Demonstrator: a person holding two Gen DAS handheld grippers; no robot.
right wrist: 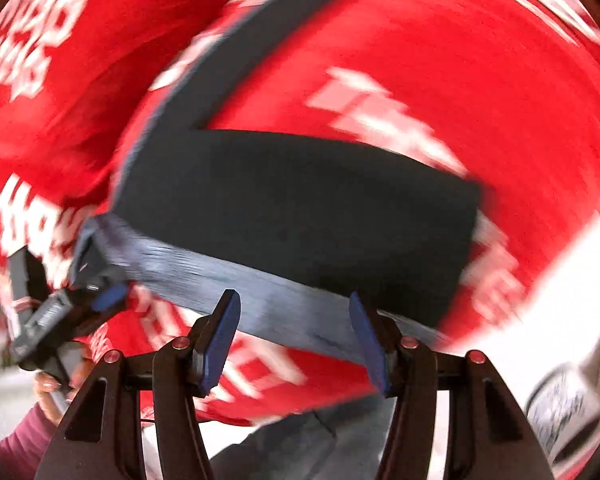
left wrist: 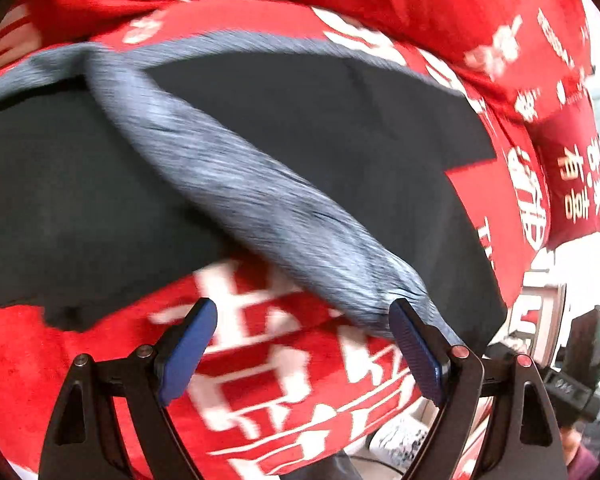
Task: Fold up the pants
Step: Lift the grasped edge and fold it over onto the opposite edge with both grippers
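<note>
Pants [left wrist: 300, 128]: dark fabric with a grey-blue waistband, spread on the red cloth; one leg [right wrist: 256, 44] runs away from the main body at an angle in the right wrist view.
Waistband [left wrist: 260, 200]: lifted off the pants as a twisted strip, slanting across the dark fabric; heavily blurred.
Red cloth [left wrist: 260, 380]: carries white lettering and lies under the pants on every visible side.
Left gripper [left wrist: 304, 348]: jaws wide apart, nothing between the blue pads; the waistband's end rests against the outer side of one finger. Whether it is caught there I cannot tell.
Right gripper [right wrist: 296, 340]: jaws apart, waistband strip beyond the tips, pads clear of it.
Hand [right wrist: 54, 388]: grips the left gripper's handle, purple sleeve [right wrist: 20, 436] below, at the pants' waistband corner.
</note>
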